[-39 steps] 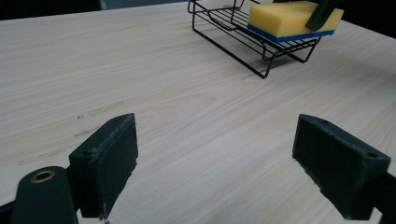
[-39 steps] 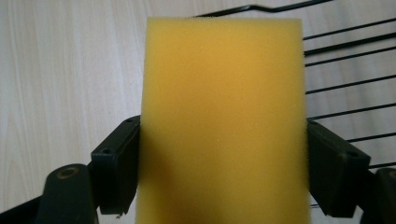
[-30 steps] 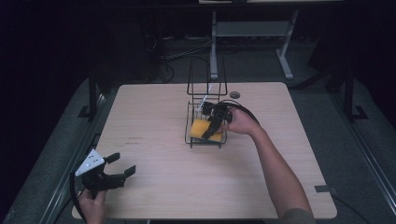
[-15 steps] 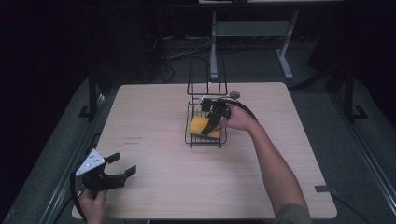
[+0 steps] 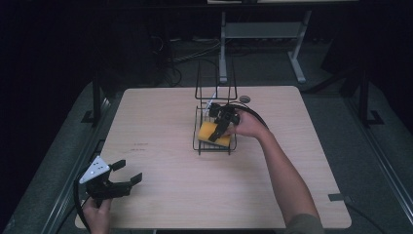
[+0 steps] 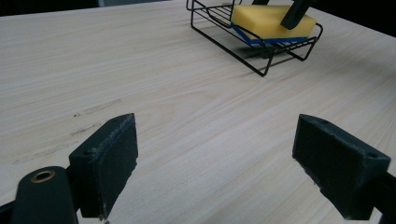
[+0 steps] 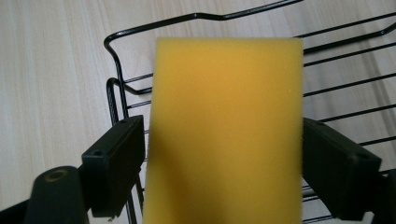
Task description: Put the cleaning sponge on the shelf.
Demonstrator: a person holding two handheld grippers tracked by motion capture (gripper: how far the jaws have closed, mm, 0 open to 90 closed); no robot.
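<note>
Centrally, the right gripper (image 5: 220,127) gripped the porous yellow rectangular sponge (image 5: 213,133) lower inside the black wire basket (image 5: 198,141) than before; left gripper (image 5: 127,172), lower left, stayed wide open, empty.

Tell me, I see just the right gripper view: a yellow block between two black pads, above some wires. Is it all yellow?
Observer: No. In the left gripper view the sponge has a blue layer underneath.
Operator: And those wires?
Observer: They belong to a black wire basket on the table, with a tall wire frame rising at its far side.
Operator: Where's the other tool?
Observer: The left hand-held gripper is near the table's front left corner, jaws open, nothing between them.
</note>
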